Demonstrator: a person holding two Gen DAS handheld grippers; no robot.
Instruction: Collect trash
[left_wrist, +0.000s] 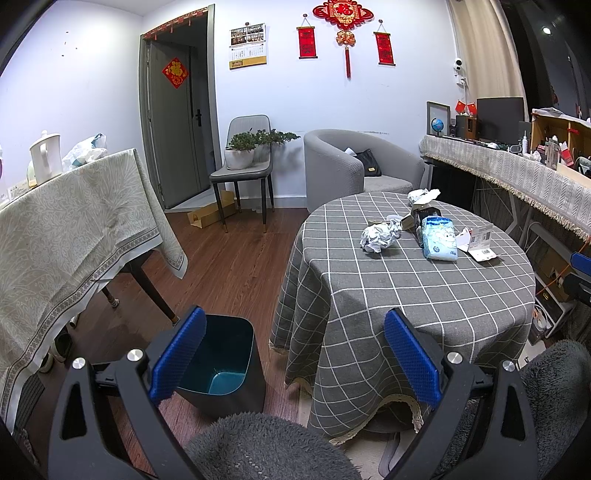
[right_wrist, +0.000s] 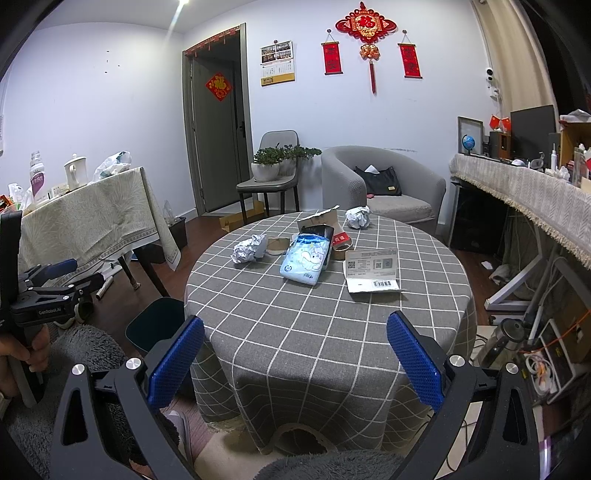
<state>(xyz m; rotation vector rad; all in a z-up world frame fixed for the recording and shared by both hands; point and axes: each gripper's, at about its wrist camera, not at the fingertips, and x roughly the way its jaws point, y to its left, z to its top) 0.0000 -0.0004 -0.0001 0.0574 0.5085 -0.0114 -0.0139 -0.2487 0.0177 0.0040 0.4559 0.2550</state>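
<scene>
Left wrist view: left gripper (left_wrist: 293, 354) spread, empty, lower centre. Bin (left_wrist: 221, 363) at lower left holds no visible trash. Crumpled paper (left_wrist: 380, 238) sits right of centre on the table (left_wrist: 406, 295).

Right wrist view: right gripper (right_wrist: 295, 360) spread, empty. Blue packet (right_wrist: 304, 262), flat card (right_wrist: 371, 275) and second wad (right_wrist: 358, 217) lie mid-frame, uncollected. Judgement: collection not started.

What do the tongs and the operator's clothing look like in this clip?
Both tongs, left and right, have black angular arms with triangular cut-outs, silver round bolts, and blue dimpled pads. In the right view the left unit's side bears white "GenRobot.AI" lettering. The person wears fuzzy grey fleece.
</scene>
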